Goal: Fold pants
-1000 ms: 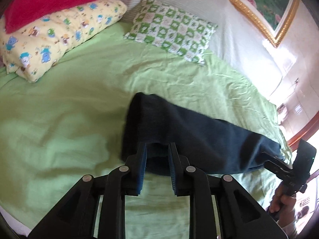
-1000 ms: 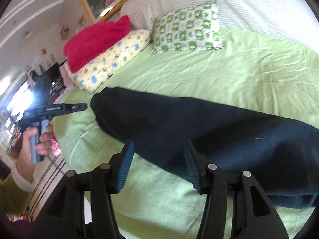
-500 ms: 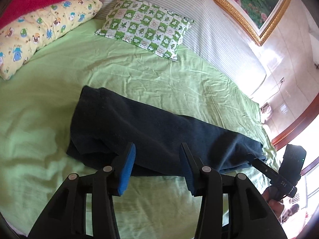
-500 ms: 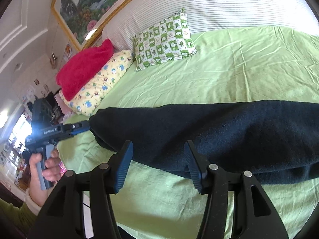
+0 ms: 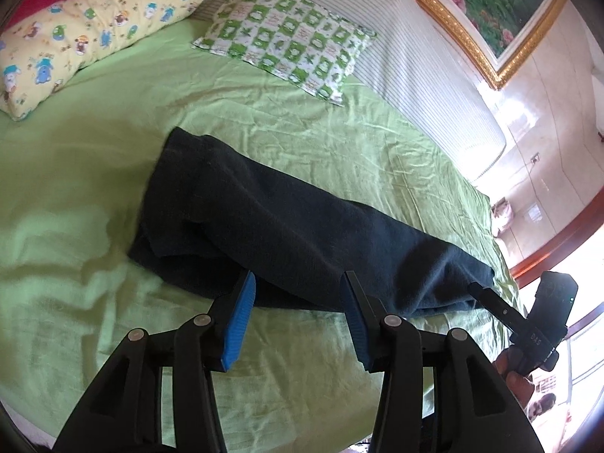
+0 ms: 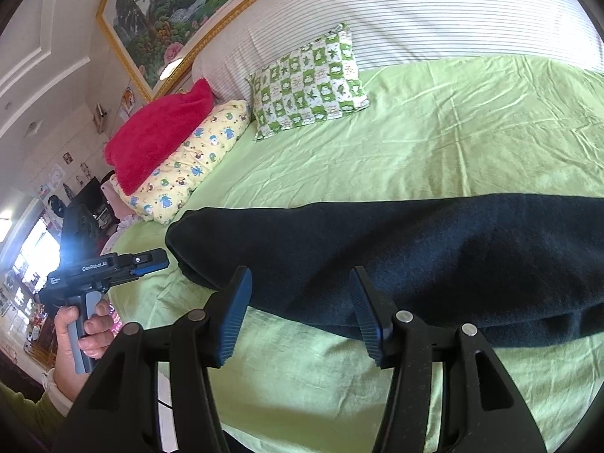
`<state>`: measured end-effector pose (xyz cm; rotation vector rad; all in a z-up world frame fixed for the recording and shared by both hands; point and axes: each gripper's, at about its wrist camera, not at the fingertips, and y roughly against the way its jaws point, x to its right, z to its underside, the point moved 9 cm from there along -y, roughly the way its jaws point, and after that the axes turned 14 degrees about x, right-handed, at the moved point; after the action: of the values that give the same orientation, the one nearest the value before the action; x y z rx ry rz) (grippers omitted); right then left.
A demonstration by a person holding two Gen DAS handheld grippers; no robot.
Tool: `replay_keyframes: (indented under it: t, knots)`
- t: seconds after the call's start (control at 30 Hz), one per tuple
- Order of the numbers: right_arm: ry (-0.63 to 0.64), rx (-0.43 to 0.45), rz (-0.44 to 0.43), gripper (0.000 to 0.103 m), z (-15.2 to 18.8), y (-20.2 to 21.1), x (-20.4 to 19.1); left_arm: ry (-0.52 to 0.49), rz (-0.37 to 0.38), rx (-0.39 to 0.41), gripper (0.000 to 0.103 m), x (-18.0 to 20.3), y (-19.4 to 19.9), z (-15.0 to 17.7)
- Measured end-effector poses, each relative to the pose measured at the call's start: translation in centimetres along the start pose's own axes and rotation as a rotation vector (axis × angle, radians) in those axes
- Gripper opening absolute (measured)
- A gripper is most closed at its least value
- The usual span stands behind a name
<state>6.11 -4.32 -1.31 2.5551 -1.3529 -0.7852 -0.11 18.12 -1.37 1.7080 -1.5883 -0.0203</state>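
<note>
Both grippers, left [image 5: 298, 294] and right [image 6: 300, 294], fingers spread, empty. Pants [image 5: 287, 226] probably halved lengthwise on bed [image 5: 339, 143]; pinch both layers at end, fold across.

Bed [image 5: 339, 143]: wide bare green sheet between the pants [image 5: 287, 226] and the head end, passable. Pants lie as a long dark band along the near edge, blocking that strip. Head end is taken by the checked pillow [image 5: 287, 34], the yellow pillow [image 5: 87, 37] and the red blanket [image 6: 158, 132] on top of it. Left gripper [image 5: 298, 313] and right gripper [image 6: 300, 309] both sit spread wide at the near edge, bare sheet under each, nothing between the fingers.
</note>
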Motion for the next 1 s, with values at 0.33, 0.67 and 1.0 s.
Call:
replay_keyframes:
  t: [0.33,0.67,1.0]
  knots:
    - [-0.097,0.062,0.125,0.055,0.0,4.7,5.6,-0.092,0.094,-0.07,0.052,6.3,-3.3,1.5]
    - [-0.126,0.066,0.103,0.055,-0.9,5.1,6.7,0.016,0.001,-0.066,0.057,3.1,-2.9,3.0]
    - [-0.078,-0.079,-0.091,0.056,-4.5,-5.6,1.4,0.271,-0.113,0.028,0.069,-4.4,-0.5,-0.5]
